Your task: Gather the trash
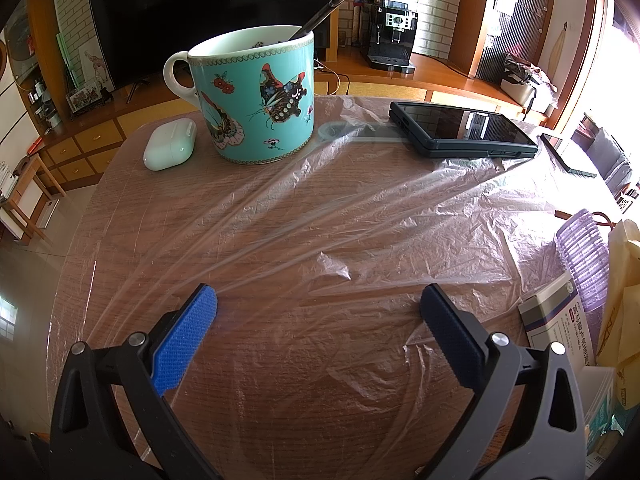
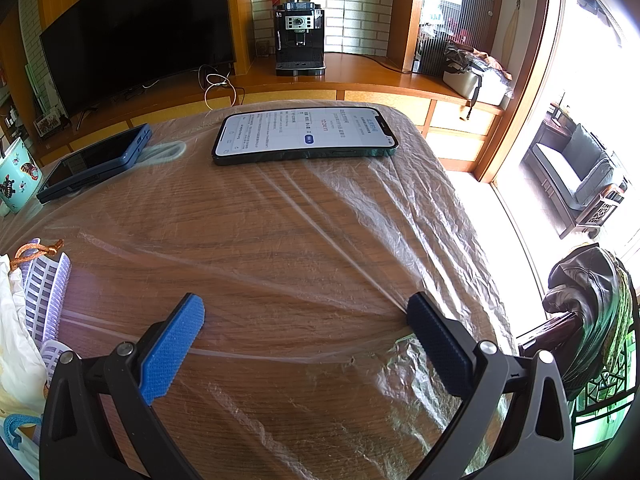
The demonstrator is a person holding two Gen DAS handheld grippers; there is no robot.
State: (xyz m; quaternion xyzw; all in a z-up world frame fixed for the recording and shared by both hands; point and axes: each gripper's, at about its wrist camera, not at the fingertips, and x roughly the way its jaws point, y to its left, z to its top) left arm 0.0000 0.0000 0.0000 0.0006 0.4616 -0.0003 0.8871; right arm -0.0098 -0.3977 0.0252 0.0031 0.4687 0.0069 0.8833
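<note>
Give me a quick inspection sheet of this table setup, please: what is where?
Surface: round wooden table under a clear plastic sheet, wrinkled.
Job's things: plastic sheet is the only likely trash seen.
Clutter: butterfly mug with spoon; earbud case; dark cased phone; lit phone; lilac basket; small box.
Grippers: left gripper open, empty; right gripper open, empty.
Cables: white cable on the cabinet.
Surroundings: television, coffee machine, sofa.
</note>
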